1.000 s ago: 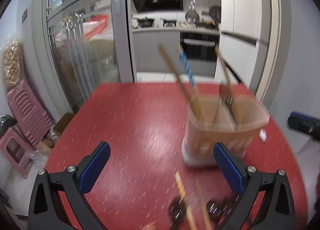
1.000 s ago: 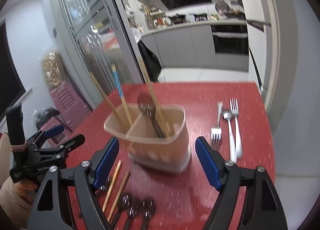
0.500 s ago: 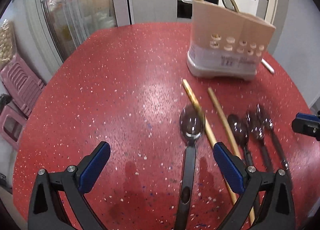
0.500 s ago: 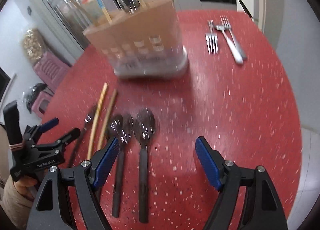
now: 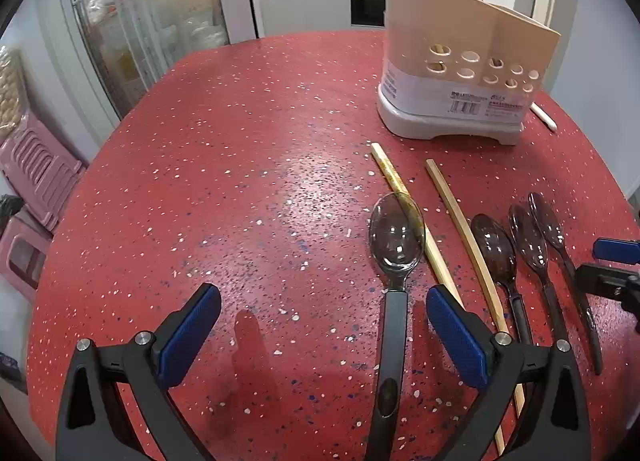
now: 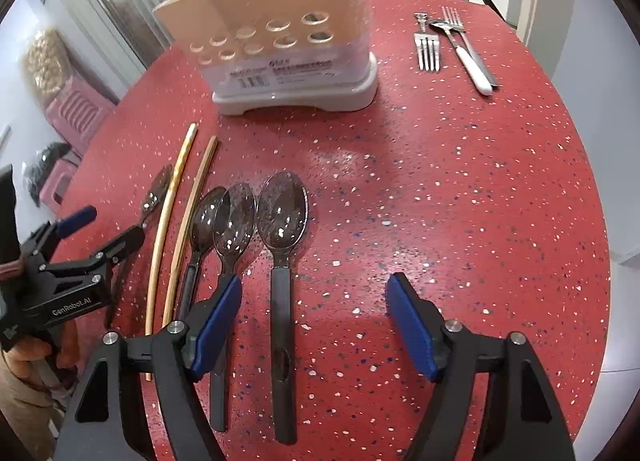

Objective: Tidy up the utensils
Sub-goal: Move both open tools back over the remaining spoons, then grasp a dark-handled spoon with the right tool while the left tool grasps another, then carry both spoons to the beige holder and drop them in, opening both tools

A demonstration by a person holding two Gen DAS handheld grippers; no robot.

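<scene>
- Left wrist view: my left gripper (image 5: pixel 318 335) hangs low over the red speckled tabletop (image 5: pixel 224 165), jaws spread wide, nothing between the pads.
- Just inside its right finger lies a smoky translucent plastic spoon with a dark handle (image 5: pixel 394 293), bowl ahead of the fingertips, handle running back under the rig. The bowl overlaps a pale wooden chopstick (image 5: pixel 404 203); a second chopstick (image 5: pixel 464 233) lies further right.
- Beyond those, three more smoky spoons (image 5: pixel 520 257), with the other gripper's tip at the right edge.
- Ahead and right stands the beige perforated utensil caddy on a white base (image 5: pixel 460 73), already holding sticks and a spoon.
- Right wrist view: my right gripper (image 6: pixel 314 325) is likewise wide open and empty. The rightmost smoky spoon (image 6: pixel 282 257) lies just inside its left finger; two overlapping spoons (image 6: pixel 224 229) sit further left.
- Far ahead right, metal forks and a white-handled spoon (image 6: pixel 452 45).
- Handling, my judgement: spoons light, stiff, slick plastic lying flat; I'd pinch the dark handle mid-length, across its width. Chopsticks thin and apt to roll.
- Against half a second ago: both views sit slightly closer over the spoons; a second ago both looked level at the caddy.
</scene>
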